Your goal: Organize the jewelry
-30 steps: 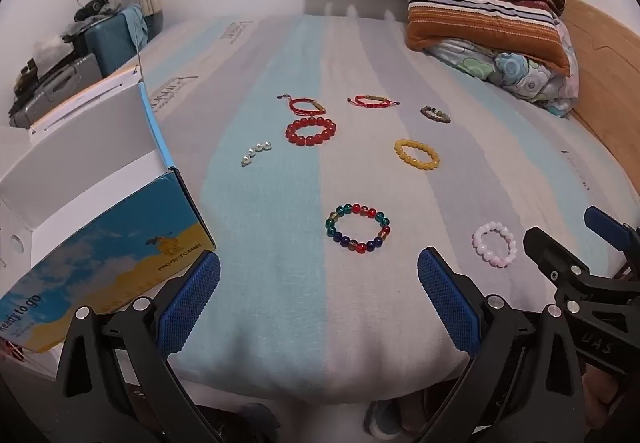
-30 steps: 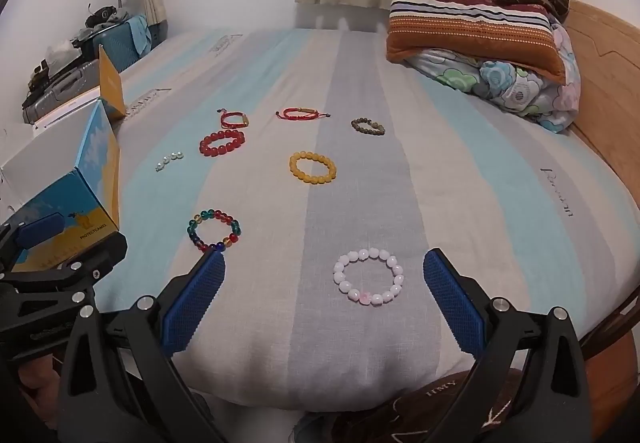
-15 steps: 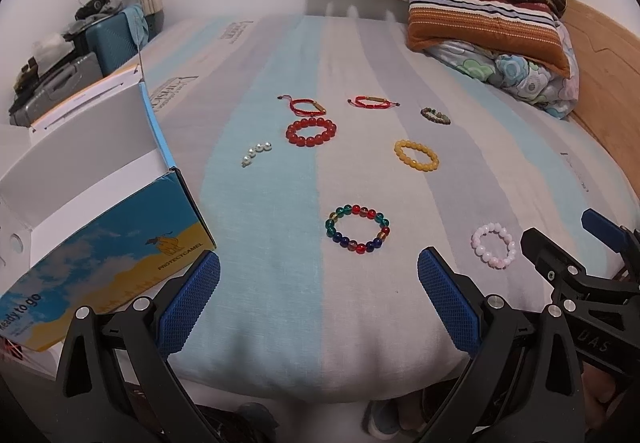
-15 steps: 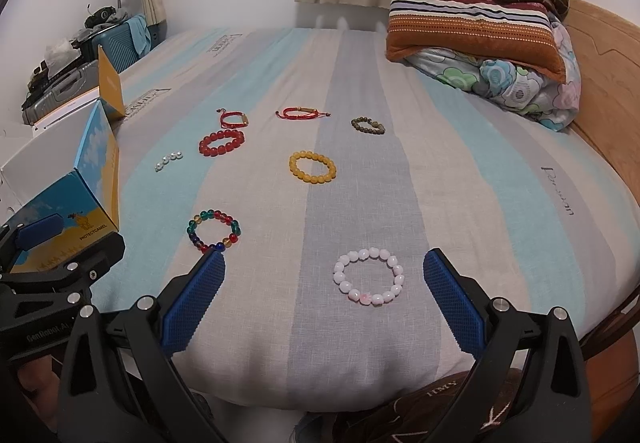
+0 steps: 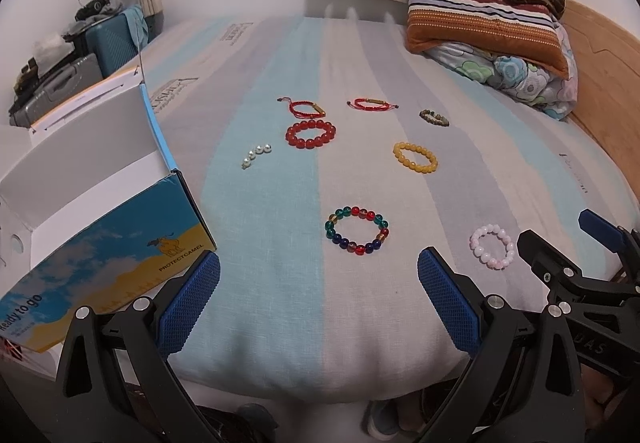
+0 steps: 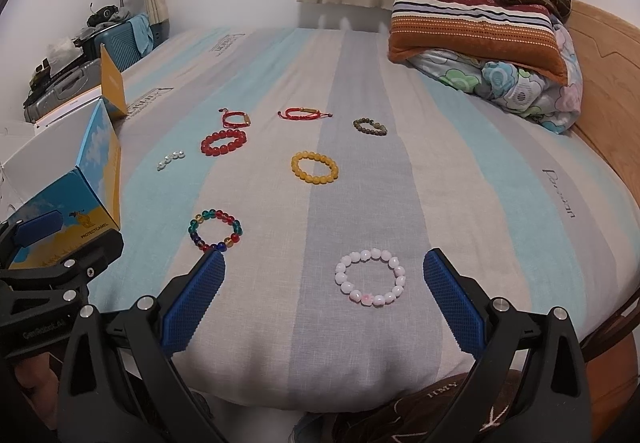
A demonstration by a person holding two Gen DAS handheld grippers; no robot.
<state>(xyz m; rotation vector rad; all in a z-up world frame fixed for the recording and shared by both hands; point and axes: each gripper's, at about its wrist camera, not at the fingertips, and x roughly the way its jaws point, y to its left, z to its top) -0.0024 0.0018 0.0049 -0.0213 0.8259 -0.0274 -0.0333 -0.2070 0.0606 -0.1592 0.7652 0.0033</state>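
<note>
At the left edge of the bed the open box lies with its lid flung back, likely the place meant for the jewelry, and the bracelets lie spread singly across the striped sheet, none touching, so each can be taken alone. The left tongs are spread and empty short of the multicoloured bracelet, the right tongs likewise with the pink bracelet lying between their tips. Only the left view looks into the box's white inside.
</note>
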